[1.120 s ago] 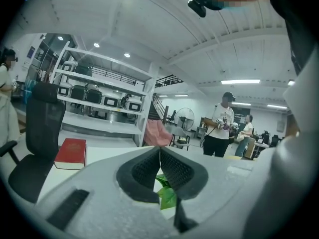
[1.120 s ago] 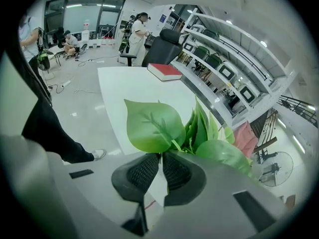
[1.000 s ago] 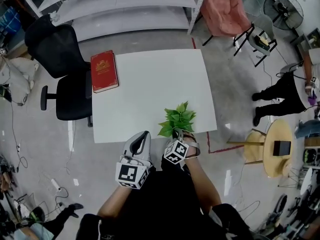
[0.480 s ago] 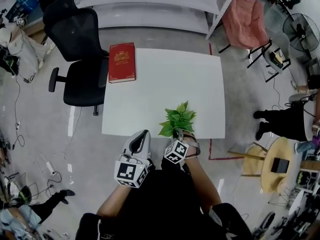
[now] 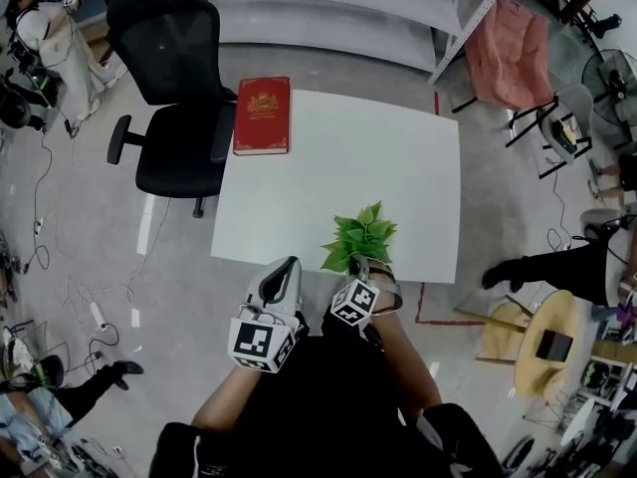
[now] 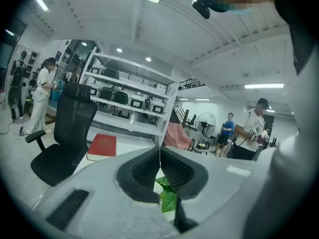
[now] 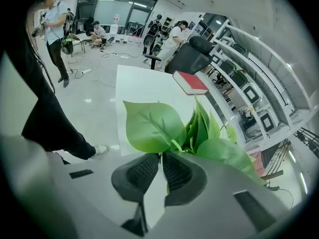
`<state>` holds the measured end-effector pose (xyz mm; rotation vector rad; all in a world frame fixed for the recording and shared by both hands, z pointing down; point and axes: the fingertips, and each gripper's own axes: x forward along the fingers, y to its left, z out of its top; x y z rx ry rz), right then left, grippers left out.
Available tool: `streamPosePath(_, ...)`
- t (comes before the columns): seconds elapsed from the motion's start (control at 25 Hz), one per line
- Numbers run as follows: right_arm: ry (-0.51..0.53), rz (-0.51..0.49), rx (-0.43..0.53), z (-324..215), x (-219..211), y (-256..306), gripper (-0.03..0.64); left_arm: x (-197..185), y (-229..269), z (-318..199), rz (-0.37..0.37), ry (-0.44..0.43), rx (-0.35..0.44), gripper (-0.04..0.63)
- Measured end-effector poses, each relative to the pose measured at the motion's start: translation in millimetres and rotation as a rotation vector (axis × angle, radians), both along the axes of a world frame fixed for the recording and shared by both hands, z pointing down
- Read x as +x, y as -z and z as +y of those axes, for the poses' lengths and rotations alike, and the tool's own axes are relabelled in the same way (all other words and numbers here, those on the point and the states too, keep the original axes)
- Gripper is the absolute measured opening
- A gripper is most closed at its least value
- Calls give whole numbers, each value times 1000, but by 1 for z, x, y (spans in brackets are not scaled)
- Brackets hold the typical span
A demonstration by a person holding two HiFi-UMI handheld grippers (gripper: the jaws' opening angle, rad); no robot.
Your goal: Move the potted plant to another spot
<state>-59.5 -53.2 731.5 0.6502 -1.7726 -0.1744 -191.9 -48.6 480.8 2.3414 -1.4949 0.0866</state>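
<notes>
The potted plant [image 5: 360, 237] shows as a tuft of green leaves over the near edge of the white table [image 5: 338, 167]; its pot is hidden. My right gripper [image 5: 361, 269] is shut on the plant's stems, and in the right gripper view the leaves [image 7: 154, 126] spread just beyond the closed jaws [image 7: 161, 157]. My left gripper [image 5: 285, 271] hangs beside it to the left, at the table's front edge, shut with nothing in it. A bit of the plant's leaf [image 6: 167, 199] peeks under the left gripper [image 6: 159, 154].
A red book [image 5: 263, 116] lies at the table's far left corner. A black office chair [image 5: 174, 98] stands left of the table, metal shelving [image 5: 328, 8] behind it, a pink chair [image 5: 508, 53] at the far right. People stand around the room's edges.
The head view has swung, so the table, book and chair have drifted right and down in the picture. Both grippers and the plant keep their places in the frame.
</notes>
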Motion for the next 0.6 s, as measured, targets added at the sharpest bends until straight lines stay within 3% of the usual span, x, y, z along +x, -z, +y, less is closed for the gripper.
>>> streamPosePath(0.6,-30,-49,15,8,1,25,20,11,0,1,17,-34,6,17)
